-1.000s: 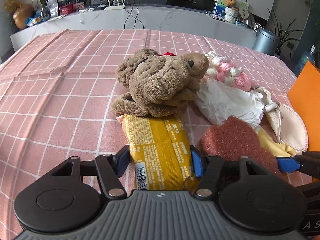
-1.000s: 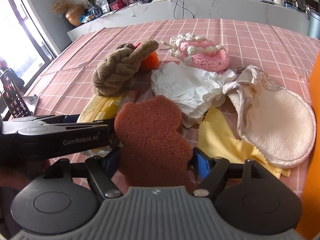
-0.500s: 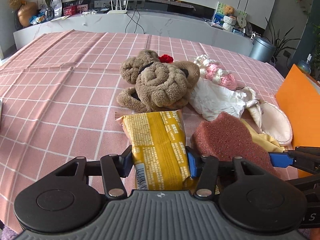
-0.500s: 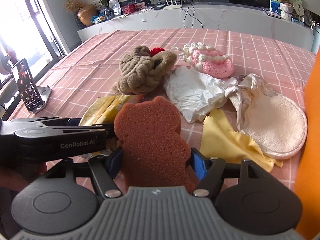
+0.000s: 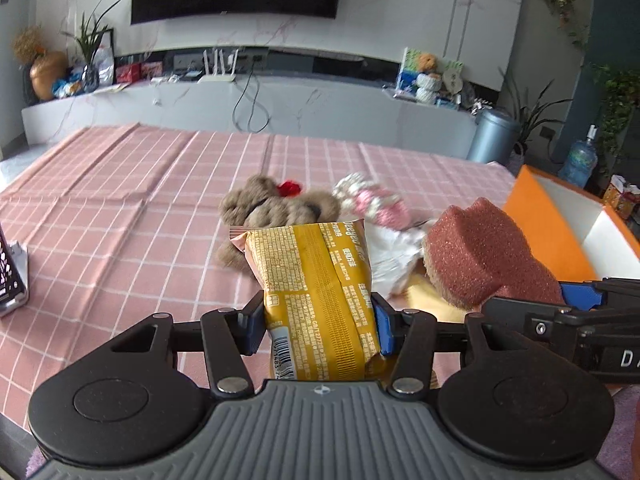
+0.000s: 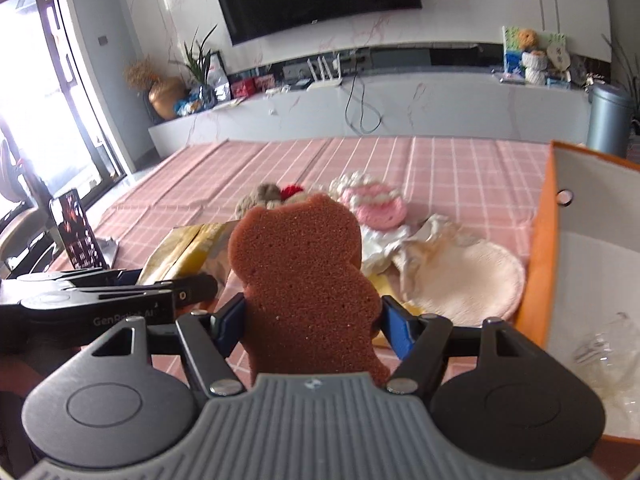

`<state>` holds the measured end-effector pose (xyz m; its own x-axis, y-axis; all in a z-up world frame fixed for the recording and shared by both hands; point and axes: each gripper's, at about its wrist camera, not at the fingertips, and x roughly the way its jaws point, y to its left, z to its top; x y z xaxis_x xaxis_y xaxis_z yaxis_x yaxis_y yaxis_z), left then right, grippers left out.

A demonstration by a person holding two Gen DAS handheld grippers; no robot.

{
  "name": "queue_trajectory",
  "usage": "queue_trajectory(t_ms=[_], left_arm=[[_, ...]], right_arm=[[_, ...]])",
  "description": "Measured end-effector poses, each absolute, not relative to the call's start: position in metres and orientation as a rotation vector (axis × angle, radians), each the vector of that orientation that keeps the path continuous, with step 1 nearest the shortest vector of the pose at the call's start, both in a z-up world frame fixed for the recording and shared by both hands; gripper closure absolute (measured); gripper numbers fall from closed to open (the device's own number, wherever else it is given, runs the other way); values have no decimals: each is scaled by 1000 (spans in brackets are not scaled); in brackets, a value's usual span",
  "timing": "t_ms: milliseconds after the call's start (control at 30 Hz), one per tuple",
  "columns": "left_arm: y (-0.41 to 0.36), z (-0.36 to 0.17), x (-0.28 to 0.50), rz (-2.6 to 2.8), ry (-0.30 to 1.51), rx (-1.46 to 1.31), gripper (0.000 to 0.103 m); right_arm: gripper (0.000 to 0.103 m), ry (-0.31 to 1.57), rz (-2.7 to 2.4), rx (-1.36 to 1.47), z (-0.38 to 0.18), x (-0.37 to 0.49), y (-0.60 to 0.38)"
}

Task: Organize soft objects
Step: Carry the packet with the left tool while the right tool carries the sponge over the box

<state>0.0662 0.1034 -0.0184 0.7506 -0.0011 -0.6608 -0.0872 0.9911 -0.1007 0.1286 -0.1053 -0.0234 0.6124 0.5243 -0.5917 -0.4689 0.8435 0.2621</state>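
Observation:
My left gripper (image 5: 318,326) is shut on a yellow snack packet (image 5: 316,292) and holds it above the pink checked tablecloth (image 5: 120,216). My right gripper (image 6: 312,324) is shut on a reddish-brown bear-shaped sponge (image 6: 304,276), also lifted; the sponge also shows in the left wrist view (image 5: 484,256). On the cloth beyond lie a brown plush bear (image 5: 276,208), a pink crocheted piece (image 6: 376,204), a white crumpled cloth (image 5: 394,252), a cream mitt (image 6: 464,276) and a yellow cloth (image 5: 428,298).
An orange box (image 6: 540,248) with a white inside stands open at the right, with clear plastic (image 6: 604,352) in it. A phone on a stand (image 6: 74,232) is at the table's left edge. A grey bin (image 5: 494,136) stands beyond the table.
Both grippers have risen from the table with their loads. The packet and sponge are now off the cloth, and the views have tilted up toward the wall.

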Motion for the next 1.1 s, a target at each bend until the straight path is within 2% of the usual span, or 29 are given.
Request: queue_trajectory(t_ms=[533, 767, 1100], left_arm=[[4, 43, 78, -253, 557, 6, 44], [-67, 49, 105, -424, 537, 127, 44], [-149, 24, 154, -561, 632, 355, 44]], right_arm=[[34, 569, 367, 127, 28, 115, -220], [34, 619, 241, 64, 26, 130, -271], [34, 773, 147, -134, 0, 182, -307]])
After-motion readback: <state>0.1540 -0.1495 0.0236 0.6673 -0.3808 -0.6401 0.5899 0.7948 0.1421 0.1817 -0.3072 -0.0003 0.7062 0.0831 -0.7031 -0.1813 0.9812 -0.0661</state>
